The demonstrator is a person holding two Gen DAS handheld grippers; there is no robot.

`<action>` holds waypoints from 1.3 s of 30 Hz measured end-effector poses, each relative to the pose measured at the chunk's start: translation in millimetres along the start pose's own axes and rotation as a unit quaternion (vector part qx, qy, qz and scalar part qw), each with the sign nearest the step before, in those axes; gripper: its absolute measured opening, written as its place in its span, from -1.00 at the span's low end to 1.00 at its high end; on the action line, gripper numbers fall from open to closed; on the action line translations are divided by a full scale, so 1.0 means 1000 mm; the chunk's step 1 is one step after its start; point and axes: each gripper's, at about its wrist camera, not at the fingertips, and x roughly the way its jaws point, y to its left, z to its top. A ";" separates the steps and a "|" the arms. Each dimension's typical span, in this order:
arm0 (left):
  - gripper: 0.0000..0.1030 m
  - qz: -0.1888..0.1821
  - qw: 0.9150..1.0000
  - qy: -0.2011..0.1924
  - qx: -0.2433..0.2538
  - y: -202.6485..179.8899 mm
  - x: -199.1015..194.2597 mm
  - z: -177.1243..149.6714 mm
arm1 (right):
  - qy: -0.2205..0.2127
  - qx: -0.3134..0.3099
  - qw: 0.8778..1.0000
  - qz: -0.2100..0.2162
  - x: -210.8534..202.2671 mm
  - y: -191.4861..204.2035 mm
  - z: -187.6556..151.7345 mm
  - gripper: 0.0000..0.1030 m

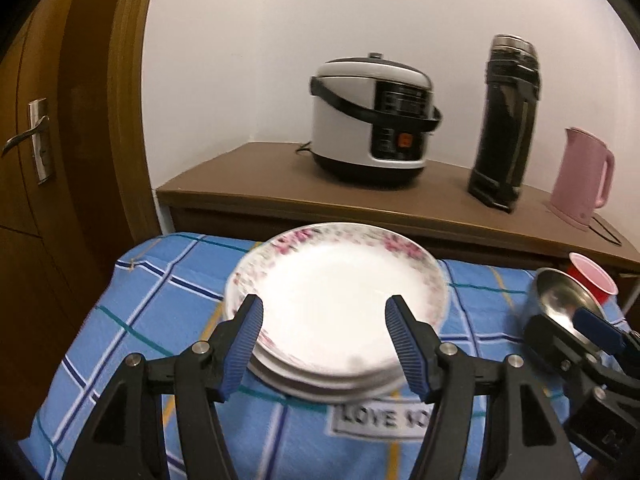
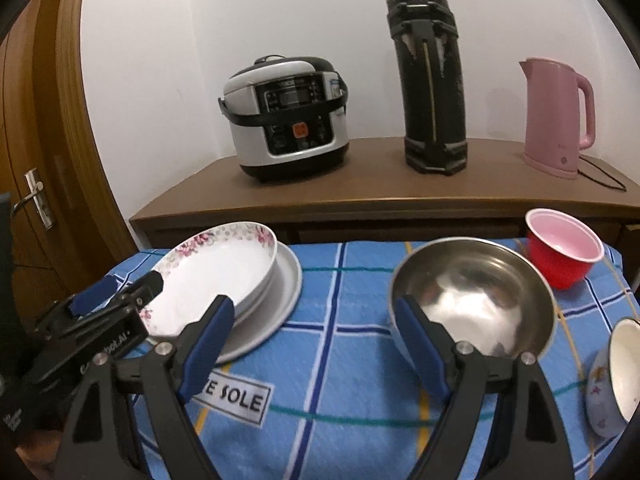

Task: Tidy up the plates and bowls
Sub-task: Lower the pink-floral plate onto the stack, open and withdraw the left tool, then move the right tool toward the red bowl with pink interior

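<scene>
Left gripper [image 1: 324,346] gaped wide, empty, above floral plate [image 1: 340,304] topping plate stack just ahead. Right gripper [image 2: 316,340] likewise spread, empty; steel bowl [image 2: 472,304] just ahead-right, red bowl [image 2: 564,256] beyond. Plates likely done; next: nest bowls, pinch steel rim squarely.

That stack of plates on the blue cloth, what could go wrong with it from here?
1. The flowered plate sits off-centre on the grey plate, near the table's left edge; a nudge from the left gripper, its jaws open around it, might slide the stack.
2. The steel bowl stands close to the red cup; the right gripper could knock the cup while reaching.
</scene>
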 end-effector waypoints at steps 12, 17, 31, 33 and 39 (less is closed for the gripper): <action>0.27 -0.025 0.999 0.013 0.015 -0.032 -0.030 -0.016 | 0.001 0.003 1.000 -0.010 -0.035 -0.015 -0.004 0.64; 0.27 -0.030 0.999 0.017 0.029 -0.045 -0.037 -0.021 | -0.001 0.009 1.000 -0.012 -0.046 -0.024 -0.007 0.64; 0.27 -0.043 0.997 0.031 0.055 -0.079 -0.045 -0.033 | -0.002 0.021 1.000 -0.019 -0.070 -0.050 -0.015 0.62; 0.28 -0.045 0.997 0.034 0.061 -0.086 -0.046 -0.034 | -0.002 0.024 1.000 -0.020 -0.074 -0.055 -0.016 0.62; 0.27 -0.038 0.995 0.041 0.077 -0.102 -0.046 -0.038 | -0.007 0.034 0.999 -0.025 -0.087 -0.071 -0.021 0.62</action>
